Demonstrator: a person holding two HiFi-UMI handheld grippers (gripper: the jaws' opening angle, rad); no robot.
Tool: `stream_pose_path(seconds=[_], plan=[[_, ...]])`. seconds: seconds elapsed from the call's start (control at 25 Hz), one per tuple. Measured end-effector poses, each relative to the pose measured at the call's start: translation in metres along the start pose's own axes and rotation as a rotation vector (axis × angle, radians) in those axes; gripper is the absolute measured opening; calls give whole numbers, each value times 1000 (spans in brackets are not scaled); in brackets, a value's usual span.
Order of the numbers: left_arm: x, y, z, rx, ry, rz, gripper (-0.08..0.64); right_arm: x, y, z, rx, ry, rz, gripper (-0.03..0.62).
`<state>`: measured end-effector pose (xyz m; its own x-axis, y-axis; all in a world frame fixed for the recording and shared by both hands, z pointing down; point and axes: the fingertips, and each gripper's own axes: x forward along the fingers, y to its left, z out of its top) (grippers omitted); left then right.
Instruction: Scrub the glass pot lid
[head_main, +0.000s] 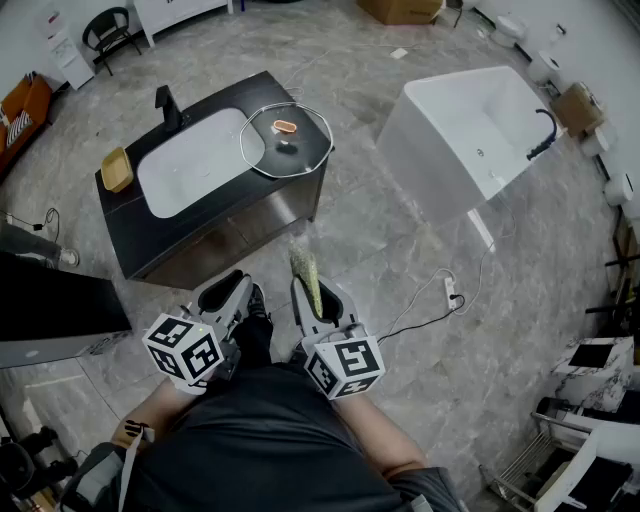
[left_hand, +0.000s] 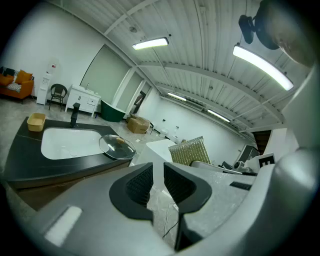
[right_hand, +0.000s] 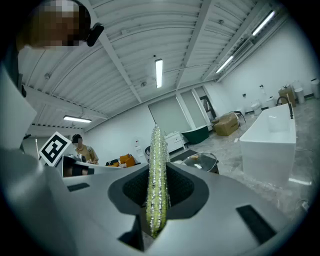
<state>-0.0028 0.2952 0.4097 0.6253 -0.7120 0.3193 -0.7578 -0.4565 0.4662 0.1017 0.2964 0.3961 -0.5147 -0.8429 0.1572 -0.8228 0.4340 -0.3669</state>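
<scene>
Honestly you haven't started the scrubbing itself yet, this looks like the walk-up. The glass pot lid (head_main: 285, 140) is sitting in the upper middle of the head view, lying on the right end of the dark counter (head_main: 120, 215) with its edge hanging over the white sink basin (head_main: 190, 165), and both your grippers are way down at the bottom centre of the frame, well apart from it. What you do have sorted is the tool: your right gripper (head_main: 318, 300) is pinching a thin yellow-green scrub pad (right_hand: 156, 190) edge-on, with the pad sticking up past the jaw tips, so I'd call that part done. Your left gripper (left_hand: 158, 167) has its jaws only slightly apart with a narrow slit between them, and nothing's in there, just floor showing through. In the right gripper view the lid shows small, right of centre behind the pad. So what's left is pretty much everything: close the gap to the counter, probably steady the lid with the left, then get the pad onto the glass and work it over.
</scene>
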Motion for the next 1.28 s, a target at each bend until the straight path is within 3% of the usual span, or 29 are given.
stream_pose_path(seconds=[0.28, 0.48, 0.64, 0.92, 1.28], plan=[[-41, -18, -1, 16, -22, -49, 71, -33, 44, 5, -36, -39, -16, 64], [-80, 14, 19, -5, -76, -38, 71, -16, 83, 6, -55, -54, -18, 64], [-95, 50, 17, -82, -72, -36, 71, 3, 99, 1, -54, -48, -50, 64], [-104, 94, 23, -91, -47, -78, 71, 45, 123, -24, -9, 7, -88, 64], [-53, 120, 21, -153, 12, -78, 71, 76, 79, -30, 32, 51, -121, 64]])
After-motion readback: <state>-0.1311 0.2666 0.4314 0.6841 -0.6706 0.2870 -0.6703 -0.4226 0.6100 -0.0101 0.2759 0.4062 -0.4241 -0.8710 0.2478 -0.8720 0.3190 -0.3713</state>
